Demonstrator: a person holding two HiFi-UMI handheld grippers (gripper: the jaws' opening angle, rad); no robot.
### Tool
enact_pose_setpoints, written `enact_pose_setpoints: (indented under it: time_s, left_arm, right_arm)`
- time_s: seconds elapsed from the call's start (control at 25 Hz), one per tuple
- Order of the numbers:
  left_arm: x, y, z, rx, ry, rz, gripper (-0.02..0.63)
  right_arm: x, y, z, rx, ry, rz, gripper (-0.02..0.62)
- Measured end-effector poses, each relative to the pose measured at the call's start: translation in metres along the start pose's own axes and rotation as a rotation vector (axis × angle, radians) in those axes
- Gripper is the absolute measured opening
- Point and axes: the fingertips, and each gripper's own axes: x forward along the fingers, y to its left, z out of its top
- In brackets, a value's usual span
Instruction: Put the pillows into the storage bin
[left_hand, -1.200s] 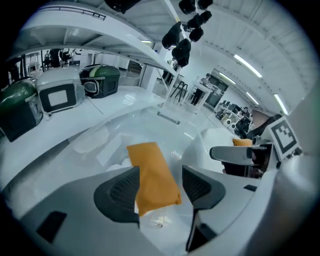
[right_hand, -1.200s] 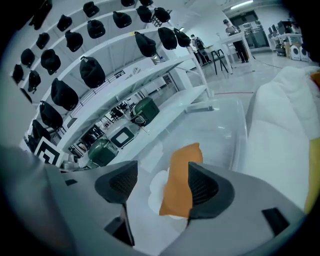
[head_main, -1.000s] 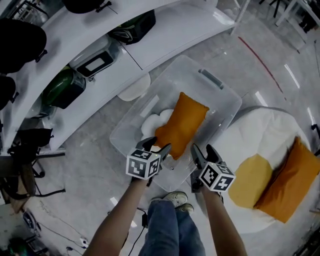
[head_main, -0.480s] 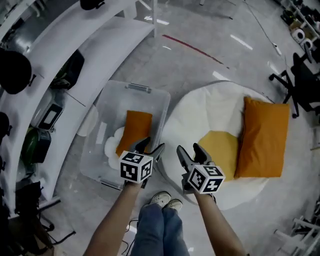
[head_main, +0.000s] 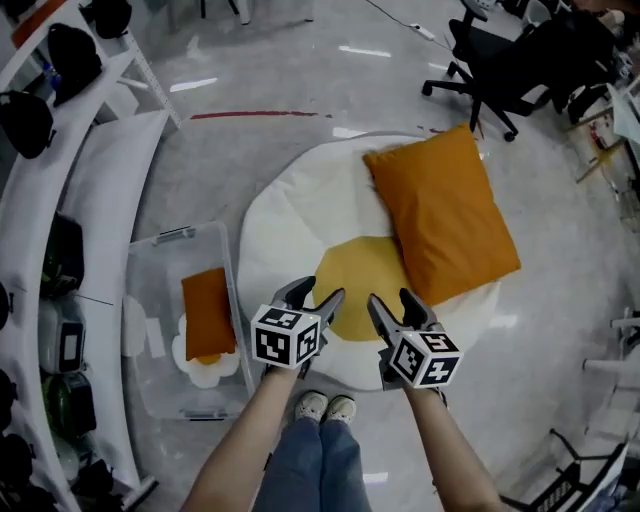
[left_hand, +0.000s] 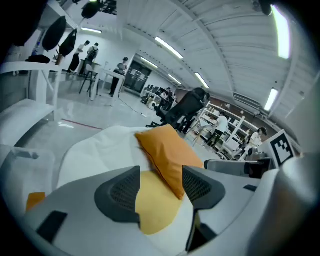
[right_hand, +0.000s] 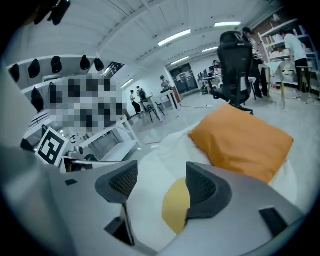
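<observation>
An orange pillow (head_main: 443, 214) lies on a big white round cushion with a yellow centre (head_main: 365, 270), shaped like a fried egg, on the floor. The clear storage bin (head_main: 150, 262) stands at the left; inside it lie a smaller orange pillow (head_main: 208, 312) and a small white egg-shaped pillow (head_main: 200, 368). My left gripper (head_main: 318, 302) and right gripper (head_main: 392, 307) hover side by side over the cushion's near edge, both open and empty. In the left gripper view the orange pillow (left_hand: 167, 152) shows ahead between the jaws; in the right gripper view the same pillow (right_hand: 242, 140) lies ahead to the right.
White shelving (head_main: 60, 190) with dark helmets and bags runs along the left. A black office chair (head_main: 505, 75) stands beyond the cushion at the upper right. A red line (head_main: 262, 115) marks the floor behind the cushion. My shoes (head_main: 325, 408) are below the grippers.
The view has swung from the bin to the white cushion. Both grippers have moved off the bin and now hang over the cushion, still open and empty.
</observation>
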Motion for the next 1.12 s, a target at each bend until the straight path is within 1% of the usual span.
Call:
enact_pose_setpoints:
  time_s: [0.12,0.2,0.48,0.6,0.84,1.0,1.12]
  left_arm:
    - [0.027,-0.041,0.001,0.043,0.036,-0.074,0.264]
    - [0.038,-0.060,0.001,0.074,0.054,-0.106,0.264]
    - [0.063,-0.089,0.019,0.134,0.082,-0.158,0.264]
    - [0.071,-0.090,0.025,0.145,0.087,-0.155,0.264]
    - [0.094,-0.092,0.040,0.139,0.078,-0.144,0.264]
    - [0.116,-0.097,0.052,0.117,0.071,-0.117,0.264]
    - [0.140,-0.104,0.059,0.098,0.062,-0.089,0.264]
  right_arm:
    - [-0.027,-0.036,0.005,0.030,-0.029,-0.069,0.298]
    - [-0.042,-0.050,0.008,0.043,-0.044,-0.099,0.298]
    - [-0.063,-0.083,0.027,0.074,-0.083,-0.159,0.298]
    - [-0.064,-0.093,0.036,0.080,-0.094,-0.164,0.298]
    - [-0.059,-0.124,0.061,0.067,-0.098,-0.168,0.298]
    - [-0.050,-0.148,0.086,0.049,-0.092,-0.143,0.298]
    - [-0.040,-0.175,0.102,0.026,-0.075,-0.112,0.298]
